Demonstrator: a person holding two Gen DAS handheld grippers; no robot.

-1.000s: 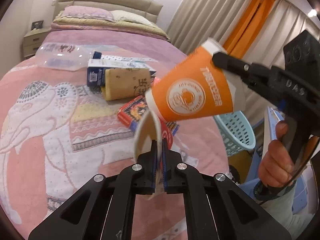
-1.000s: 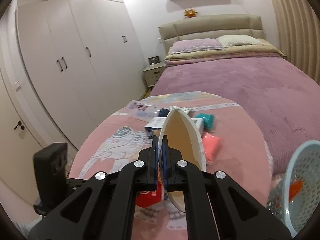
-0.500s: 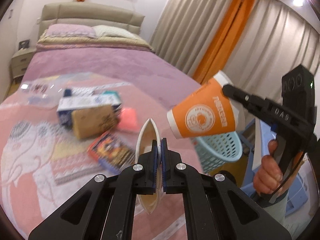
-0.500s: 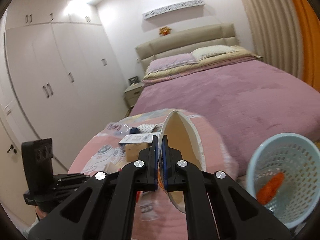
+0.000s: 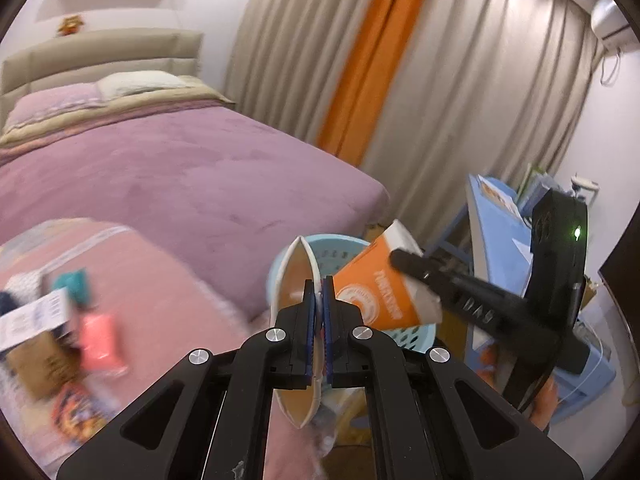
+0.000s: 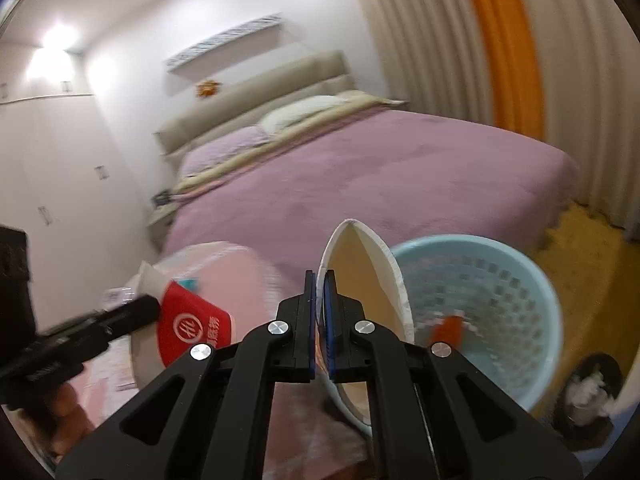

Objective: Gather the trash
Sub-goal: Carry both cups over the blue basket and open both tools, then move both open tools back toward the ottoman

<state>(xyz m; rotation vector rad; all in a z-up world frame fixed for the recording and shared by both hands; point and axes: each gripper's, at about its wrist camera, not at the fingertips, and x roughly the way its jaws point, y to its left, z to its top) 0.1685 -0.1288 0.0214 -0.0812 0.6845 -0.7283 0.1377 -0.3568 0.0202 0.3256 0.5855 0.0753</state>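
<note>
**Grippers carry two paper cups to the basket**

Both grippers are clamped on cups. In the left wrist view, the left gripper [image 5: 319,292] pinches the wall of a squashed paper cup [image 5: 298,320], seen mouth-on; beyond it the right gripper [image 5: 404,258] holds an orange cup [image 5: 376,292] over the rim of the pale blue basket [image 5: 340,242]. The step in hand looks like the carry to the bin: both cups are near or above the basket, neither yet released.

Next, each cup should be brought squarely over the basket's opening and the jaws parted; the flattened walls may cling to the pads, so a wide opening would help.

Only the right wrist view looks into the basket [image 6: 520,276], showing an orange scrap [image 6: 448,328] already at the bottom, and shows the left-held cup as red and white [image 6: 188,328]. Only the left wrist view shows the remaining litter [image 5: 60,320], blurred, on the pink blanket [image 5: 160,280].
</note>
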